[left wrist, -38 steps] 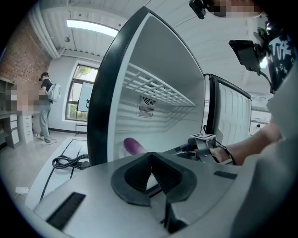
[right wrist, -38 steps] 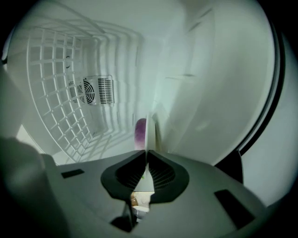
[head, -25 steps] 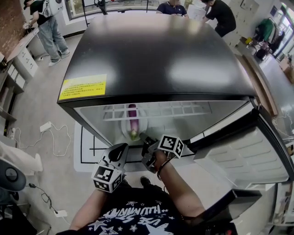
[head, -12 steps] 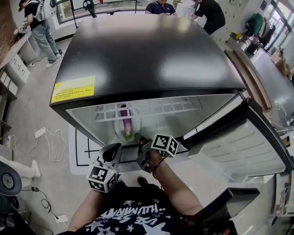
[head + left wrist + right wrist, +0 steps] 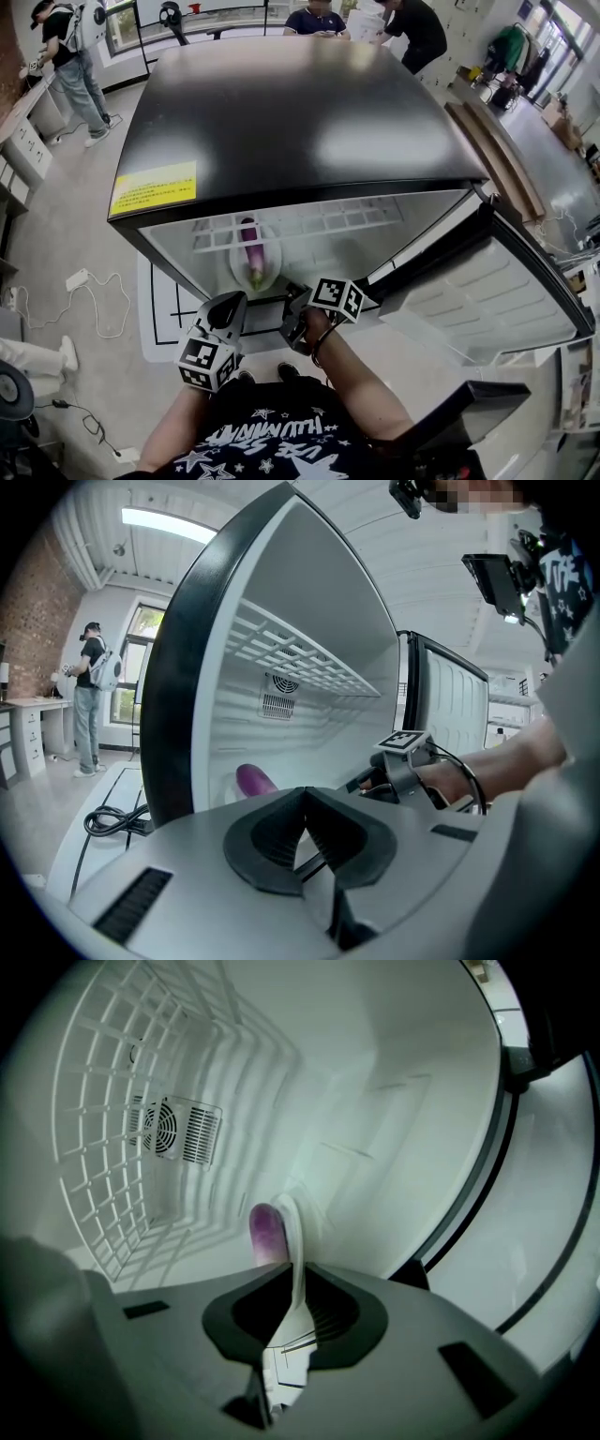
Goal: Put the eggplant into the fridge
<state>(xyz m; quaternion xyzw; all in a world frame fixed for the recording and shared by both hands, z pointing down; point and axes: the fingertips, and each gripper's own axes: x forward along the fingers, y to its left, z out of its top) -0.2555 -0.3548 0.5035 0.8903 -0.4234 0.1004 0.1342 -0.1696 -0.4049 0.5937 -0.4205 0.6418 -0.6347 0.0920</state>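
Note:
A purple eggplant (image 5: 250, 249) lies on a white plate (image 5: 269, 251) inside the open fridge (image 5: 281, 103), under its wire shelf (image 5: 309, 220). My right gripper (image 5: 292, 307) reaches into the fridge's mouth. In the right gripper view the plate's rim (image 5: 298, 1241) runs down between the jaws of the right gripper (image 5: 292, 1321), which are shut on it, with the eggplant (image 5: 267, 1232) just beyond. My left gripper (image 5: 228, 314) hangs outside the opening, to the left of the right one. In the left gripper view the left gripper (image 5: 302, 829) is shut on nothing, and the eggplant's tip (image 5: 253, 780) shows past it.
The fridge door (image 5: 487, 300) stands swung open at the right. A fan vent (image 5: 178, 1131) sits on the fridge's back wall. A cable and power strip (image 5: 80, 279) lie on the floor at the left. People stand behind the fridge and at the far left (image 5: 70, 47).
The head view has shifted a little. Both grippers and the plate with the eggplant keep nearly the same places at the fridge opening.

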